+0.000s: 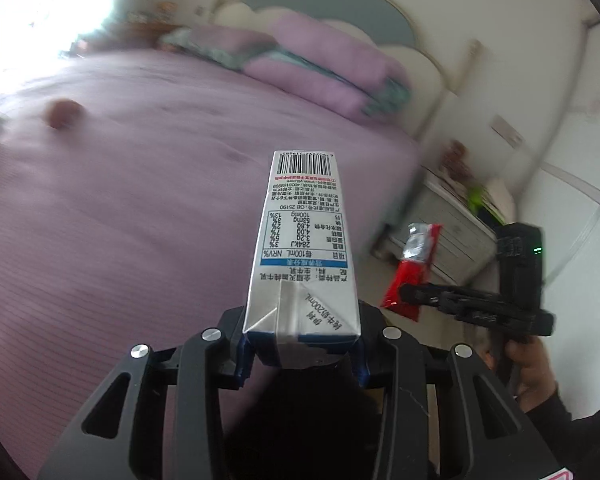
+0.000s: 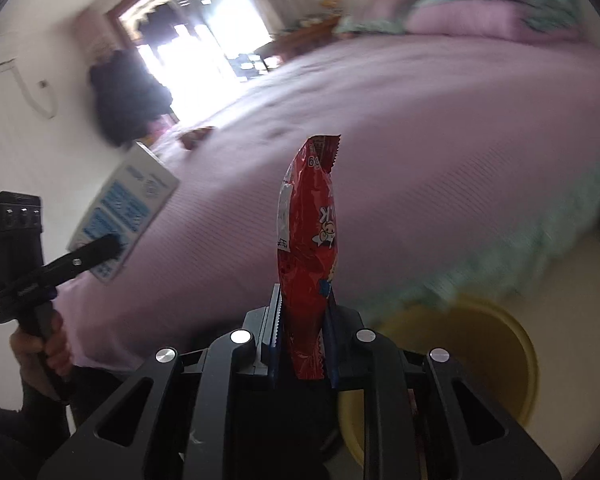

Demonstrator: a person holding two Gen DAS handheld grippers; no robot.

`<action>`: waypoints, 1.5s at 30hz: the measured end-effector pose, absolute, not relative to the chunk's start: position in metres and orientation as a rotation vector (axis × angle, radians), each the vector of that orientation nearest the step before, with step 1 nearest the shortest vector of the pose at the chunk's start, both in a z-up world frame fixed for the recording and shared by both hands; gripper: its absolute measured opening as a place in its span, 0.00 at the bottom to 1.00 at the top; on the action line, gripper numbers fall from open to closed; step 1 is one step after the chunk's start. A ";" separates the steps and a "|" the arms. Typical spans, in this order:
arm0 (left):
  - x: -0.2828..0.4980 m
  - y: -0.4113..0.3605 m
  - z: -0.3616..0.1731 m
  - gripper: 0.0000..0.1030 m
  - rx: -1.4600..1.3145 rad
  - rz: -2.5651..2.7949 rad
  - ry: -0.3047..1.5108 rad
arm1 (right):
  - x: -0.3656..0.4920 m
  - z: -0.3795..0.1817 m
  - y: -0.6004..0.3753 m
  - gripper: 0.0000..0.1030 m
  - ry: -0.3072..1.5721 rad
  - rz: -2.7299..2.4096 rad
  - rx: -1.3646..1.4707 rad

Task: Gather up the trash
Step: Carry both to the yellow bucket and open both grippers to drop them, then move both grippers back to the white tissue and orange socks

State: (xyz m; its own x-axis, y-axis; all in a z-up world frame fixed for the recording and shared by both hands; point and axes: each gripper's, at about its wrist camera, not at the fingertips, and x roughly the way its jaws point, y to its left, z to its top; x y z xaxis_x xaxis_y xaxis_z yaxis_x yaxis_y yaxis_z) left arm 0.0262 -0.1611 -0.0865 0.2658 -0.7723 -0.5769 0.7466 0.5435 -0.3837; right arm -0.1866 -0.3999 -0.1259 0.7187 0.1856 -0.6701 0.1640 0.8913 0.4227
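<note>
My left gripper [image 1: 302, 354] is shut on a white and blue milk carton [image 1: 304, 248], held above the pink bed; the carton also shows in the right wrist view [image 2: 128, 208]. My right gripper [image 2: 304, 344] is shut on a red snack wrapper [image 2: 310, 248], which stands up between the fingers; it also shows in the left wrist view [image 1: 414, 264] with the right gripper [image 1: 404, 292]. A yellow bin [image 2: 512, 356] sits on the floor below the right gripper, partly hidden by it. A small brown item [image 1: 62, 112] lies on the bed at far left.
The pink bed [image 1: 140, 208] fills most of both views, with pink pillows [image 1: 324, 64] at the headboard. A white nightstand [image 1: 452, 220] stands beside the bed. A bright doorway [image 2: 204, 52] and a dark shape [image 2: 128, 92] are beyond the bed.
</note>
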 end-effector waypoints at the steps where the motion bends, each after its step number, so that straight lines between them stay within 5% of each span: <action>1: 0.018 -0.174 -0.095 0.37 -0.035 -1.057 0.828 | -0.198 -0.138 -0.406 0.17 0.798 -0.023 0.501; 6: -0.019 -0.220 -0.130 0.37 0.044 -1.149 0.914 | -0.228 -0.192 -0.422 0.18 0.887 -0.118 0.550; 8: -0.029 -0.234 -0.140 0.37 0.076 -1.159 0.937 | -0.230 -0.207 -0.426 0.26 0.913 -0.120 0.571; 10: -0.034 -0.246 -0.148 0.37 0.102 -1.156 0.959 | -0.230 -0.218 -0.428 0.57 0.941 -0.149 0.566; 29: -0.049 -0.358 -0.206 0.38 0.304 -1.186 1.072 | -0.285 -0.221 -0.487 0.60 0.863 -0.275 0.699; 34: -0.049 -0.375 -0.214 0.69 0.316 -1.173 1.105 | -0.291 -0.227 -0.495 0.63 0.858 -0.287 0.750; 45: -0.037 -0.354 -0.199 0.77 0.276 -1.117 1.047 | -0.270 -0.213 -0.481 0.66 0.848 -0.204 0.728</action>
State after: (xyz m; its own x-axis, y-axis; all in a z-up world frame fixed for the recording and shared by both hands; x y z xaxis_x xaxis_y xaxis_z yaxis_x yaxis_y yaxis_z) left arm -0.0374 -0.3542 -0.1994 0.0461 -0.6004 -0.7984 0.8355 0.4612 -0.2986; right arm -0.2701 -0.4815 -0.2135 0.6587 0.1145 -0.7437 0.4396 0.7436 0.5038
